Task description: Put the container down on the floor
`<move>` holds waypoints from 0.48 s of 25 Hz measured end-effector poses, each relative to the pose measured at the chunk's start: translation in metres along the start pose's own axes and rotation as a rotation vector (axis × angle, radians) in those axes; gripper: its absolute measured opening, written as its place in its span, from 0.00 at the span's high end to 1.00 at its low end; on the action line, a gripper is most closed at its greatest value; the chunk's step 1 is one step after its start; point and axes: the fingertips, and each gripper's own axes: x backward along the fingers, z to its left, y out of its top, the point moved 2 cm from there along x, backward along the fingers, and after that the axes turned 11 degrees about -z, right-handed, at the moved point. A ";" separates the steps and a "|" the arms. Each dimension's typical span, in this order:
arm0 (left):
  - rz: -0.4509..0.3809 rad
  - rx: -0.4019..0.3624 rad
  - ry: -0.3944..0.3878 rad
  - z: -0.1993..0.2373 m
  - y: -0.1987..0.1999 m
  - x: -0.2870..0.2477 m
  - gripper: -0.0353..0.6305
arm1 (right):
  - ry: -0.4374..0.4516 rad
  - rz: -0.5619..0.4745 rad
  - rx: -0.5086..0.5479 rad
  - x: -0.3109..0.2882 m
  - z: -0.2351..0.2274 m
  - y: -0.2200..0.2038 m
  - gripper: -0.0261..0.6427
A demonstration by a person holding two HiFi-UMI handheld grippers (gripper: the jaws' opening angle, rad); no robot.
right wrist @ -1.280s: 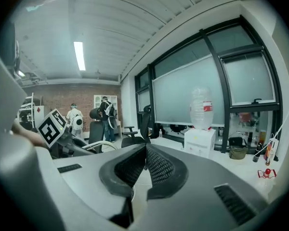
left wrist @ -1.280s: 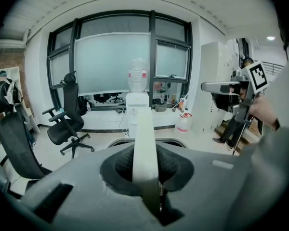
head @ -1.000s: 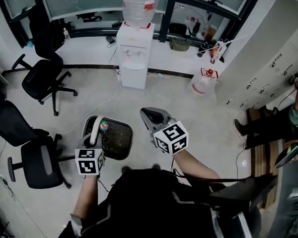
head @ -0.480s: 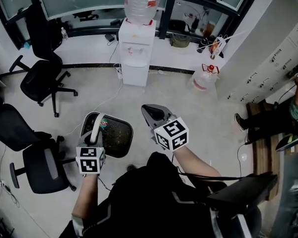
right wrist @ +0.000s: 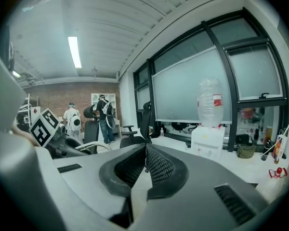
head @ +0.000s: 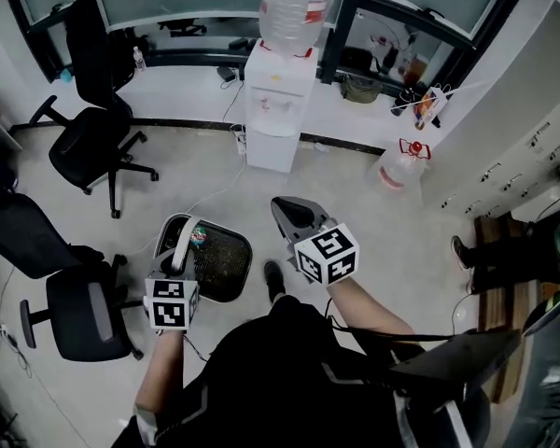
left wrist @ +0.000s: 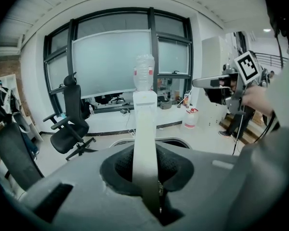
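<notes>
The container (head: 217, 266) is a black mesh basket with a white hoop handle (head: 181, 246) and a few small items inside. It hangs in front of my left side, over the pale floor. My left gripper (head: 179, 261) is shut on the handle. In the left gripper view the white handle (left wrist: 145, 138) runs up between the pads, with the basket's rim (left wrist: 176, 141) just beyond. My right gripper (head: 290, 216) is held level to the basket's right, apart from it. Its jaws (right wrist: 145, 166) are shut with nothing between them.
A white water dispenser (head: 278, 110) stands ahead by the window wall, and a spare water jug (head: 399, 166) sits on the floor to its right. Black office chairs (head: 89, 147) (head: 70, 311) stand to the left. White lockers (head: 532, 147) and a seated person's legs (head: 504, 250) are on the right.
The whole room has slid right and down in the head view, and a shoe has come forward under the basket. The basket still hangs from the left gripper; both grippers keep their poses.
</notes>
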 end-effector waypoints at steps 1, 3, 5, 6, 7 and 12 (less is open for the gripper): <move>0.006 0.002 0.004 0.003 0.001 -0.004 0.87 | 0.006 -0.002 -0.003 -0.007 -0.005 0.001 0.95; 0.015 0.008 0.013 0.009 0.003 -0.014 0.87 | 0.021 -0.007 -0.003 -0.022 -0.016 0.003 0.95; 0.022 0.013 0.022 0.015 0.008 -0.026 0.87 | 0.035 -0.007 -0.002 -0.038 -0.028 0.004 0.95; 0.026 0.014 0.027 0.018 0.011 -0.032 0.87 | 0.043 -0.006 -0.002 -0.045 -0.034 0.005 0.95; 0.029 0.014 0.032 0.021 0.015 -0.039 0.87 | 0.050 -0.004 -0.002 -0.052 -0.041 0.006 0.95; 0.028 0.020 0.062 0.036 0.036 -0.069 0.87 | 0.087 0.001 -0.004 -0.086 -0.071 0.012 0.95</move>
